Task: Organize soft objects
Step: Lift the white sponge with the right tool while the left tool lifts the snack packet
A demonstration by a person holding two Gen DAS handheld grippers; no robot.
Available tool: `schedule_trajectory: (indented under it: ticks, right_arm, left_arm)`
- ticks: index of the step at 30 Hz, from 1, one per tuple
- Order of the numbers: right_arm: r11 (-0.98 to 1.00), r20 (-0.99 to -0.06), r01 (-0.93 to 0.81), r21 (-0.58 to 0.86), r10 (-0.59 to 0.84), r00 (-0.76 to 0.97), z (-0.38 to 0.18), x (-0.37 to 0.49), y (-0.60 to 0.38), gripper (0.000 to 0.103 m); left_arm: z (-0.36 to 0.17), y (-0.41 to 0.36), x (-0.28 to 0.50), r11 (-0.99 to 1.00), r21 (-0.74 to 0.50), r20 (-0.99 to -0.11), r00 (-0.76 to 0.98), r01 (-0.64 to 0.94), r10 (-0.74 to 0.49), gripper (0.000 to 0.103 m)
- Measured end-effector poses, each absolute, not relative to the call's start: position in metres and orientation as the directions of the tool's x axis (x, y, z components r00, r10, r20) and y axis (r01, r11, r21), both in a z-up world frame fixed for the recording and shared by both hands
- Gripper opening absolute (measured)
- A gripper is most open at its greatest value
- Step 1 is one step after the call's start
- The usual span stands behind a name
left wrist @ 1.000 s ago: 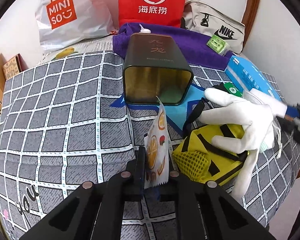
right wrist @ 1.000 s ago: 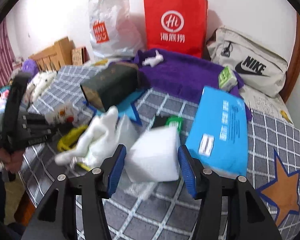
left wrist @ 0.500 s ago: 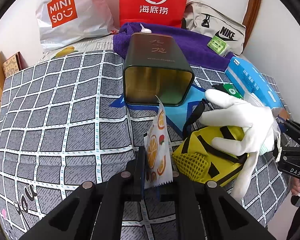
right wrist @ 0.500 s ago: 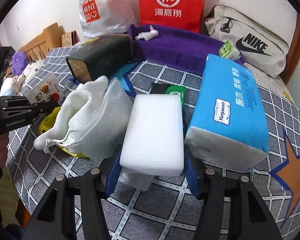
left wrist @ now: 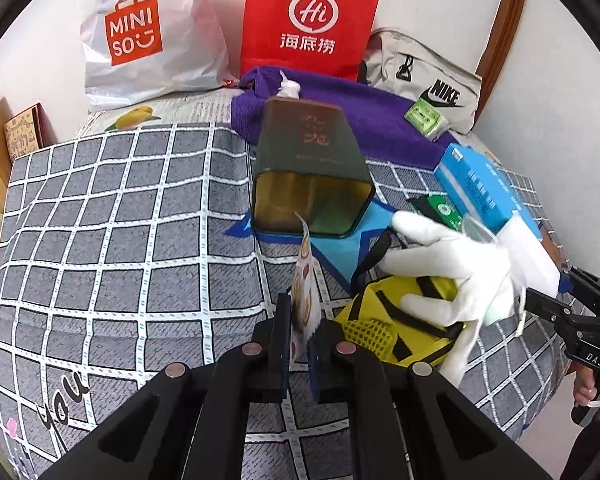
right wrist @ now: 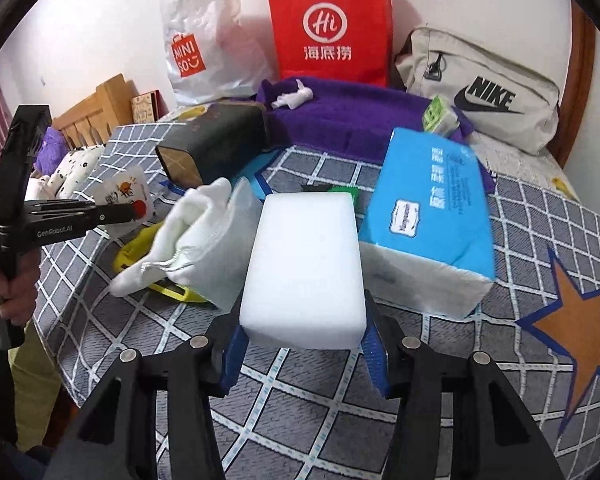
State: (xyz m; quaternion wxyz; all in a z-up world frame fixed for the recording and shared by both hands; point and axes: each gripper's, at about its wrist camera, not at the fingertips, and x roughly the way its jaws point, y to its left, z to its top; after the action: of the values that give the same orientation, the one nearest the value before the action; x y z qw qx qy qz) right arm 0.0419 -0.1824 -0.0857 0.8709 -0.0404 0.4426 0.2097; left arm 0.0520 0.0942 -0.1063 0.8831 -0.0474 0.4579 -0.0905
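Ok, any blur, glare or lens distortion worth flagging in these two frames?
Left wrist view: strong fisheye bending of the bedspread grid, dark corners, white glove slightly motion-smeared. Right wrist view: same bending, tissue pack lettering blurred, white sponge block nearly blown out.

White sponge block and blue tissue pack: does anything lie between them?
Nothing visible in the right wrist view: the white sponge block and blue tissue pack sit side by side, narrowly apart.

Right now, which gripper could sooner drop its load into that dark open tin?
Probably left: the left gripper holds a thin fruit-printed packet directly facing the dark tin's mouth; the right gripper is farther aside.
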Motion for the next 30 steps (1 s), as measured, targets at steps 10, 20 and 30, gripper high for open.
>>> schedule_trajectory:
  ticks: [10,20,30]
  right_arm:
    - [0.904,-0.773,-0.409,0.126,0.348,0.531,-0.075,0.040,-0.185,0.050]
    - [0.906,-0.776,-0.403,0.129,0.346,0.528,-0.076,0.037,-0.189,0.050]
    - [0.904,-0.745,-0.413,0.115,0.353,0.566,-0.052,0.046,-0.193,0.050]
  left_arm:
    - [-0.115,0.089,0.061,0.985,-0.143,-0.814,0.554,0.098,-0.173,0.008]
    - [-0.103,0.086,0.059,0.985,-0.133,-0.785,0.595,0.109,-0.172,0.005]
    - [-0.061,0.087,0.061,0.982,-0.143,-0.745,0.640,0.120,-0.187,0.005]
